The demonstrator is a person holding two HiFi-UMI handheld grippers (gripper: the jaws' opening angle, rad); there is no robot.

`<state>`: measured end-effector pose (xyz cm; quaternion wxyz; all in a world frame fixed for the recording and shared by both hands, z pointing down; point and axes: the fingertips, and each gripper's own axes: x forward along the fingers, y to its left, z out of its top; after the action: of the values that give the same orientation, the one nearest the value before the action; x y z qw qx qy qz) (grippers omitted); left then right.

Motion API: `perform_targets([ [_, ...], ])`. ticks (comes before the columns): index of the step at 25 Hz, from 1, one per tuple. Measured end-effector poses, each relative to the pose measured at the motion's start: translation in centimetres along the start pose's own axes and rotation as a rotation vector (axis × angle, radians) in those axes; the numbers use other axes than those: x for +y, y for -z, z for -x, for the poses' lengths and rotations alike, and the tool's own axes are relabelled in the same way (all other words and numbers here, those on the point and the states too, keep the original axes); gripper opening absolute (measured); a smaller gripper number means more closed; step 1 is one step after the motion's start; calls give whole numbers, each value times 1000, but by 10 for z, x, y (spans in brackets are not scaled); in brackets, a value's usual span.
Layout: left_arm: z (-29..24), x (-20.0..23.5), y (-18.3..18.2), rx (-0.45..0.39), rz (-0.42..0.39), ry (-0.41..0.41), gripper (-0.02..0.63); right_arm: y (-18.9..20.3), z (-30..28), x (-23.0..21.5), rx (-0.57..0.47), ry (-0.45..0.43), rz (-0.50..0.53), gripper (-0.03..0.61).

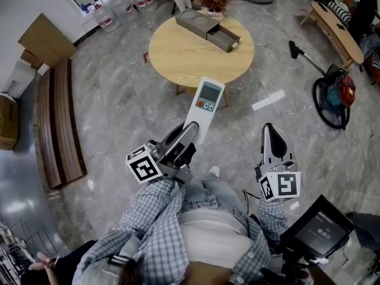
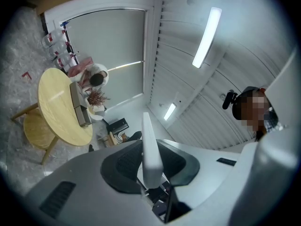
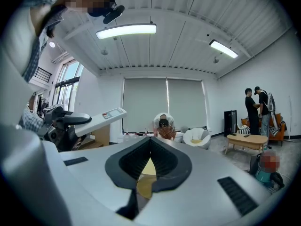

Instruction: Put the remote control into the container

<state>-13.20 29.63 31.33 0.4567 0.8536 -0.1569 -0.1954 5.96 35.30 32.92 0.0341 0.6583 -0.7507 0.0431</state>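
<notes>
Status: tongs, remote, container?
Left tongs shut on remote. Right tongs shut, empty. Container on table ahead, drawer open. Nothing seen in the way.

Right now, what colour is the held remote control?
White remote control with an orange button; clearest in the head view.

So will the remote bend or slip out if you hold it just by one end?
Probably stiff: the remote sticks straight out of the left gripper without drooping. It looks like smooth plastic gripped only at its bottom end, so it might slide or pivot if swung fast. It seems light for its size, since a hold on one end supports it.
</notes>
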Motion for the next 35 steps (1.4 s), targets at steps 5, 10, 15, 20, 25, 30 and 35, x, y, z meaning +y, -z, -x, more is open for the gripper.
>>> perform_targets([
  [5, -15, 7, 2, 4, -2, -11, 97, 6, -11, -19, 4, 6, -18, 6],
  [10, -27, 19, -2, 15, 4, -16, 97, 13, -24, -24, 19, 4, -24, 6],
  [15, -45, 37, -18, 24, 6, -1, 97, 16, -47, -31, 29, 17, -22, 6],
  [20, -71, 69, -52, 38, 15, 4, 97, 11, -95, -38, 19, 26, -17, 6],
  [25, -90, 82, -87, 53, 9, 35, 97, -3, -132, -39, -2, 47, -26, 6],
  [30, -98, 92, -117, 70, 19, 55, 97, -17, -160, -23, 11, 48, -5, 6],
  [35, -111, 125, -142, 86, 37, 65, 97, -13, -201, -22, 31, 56, -3, 6],
])
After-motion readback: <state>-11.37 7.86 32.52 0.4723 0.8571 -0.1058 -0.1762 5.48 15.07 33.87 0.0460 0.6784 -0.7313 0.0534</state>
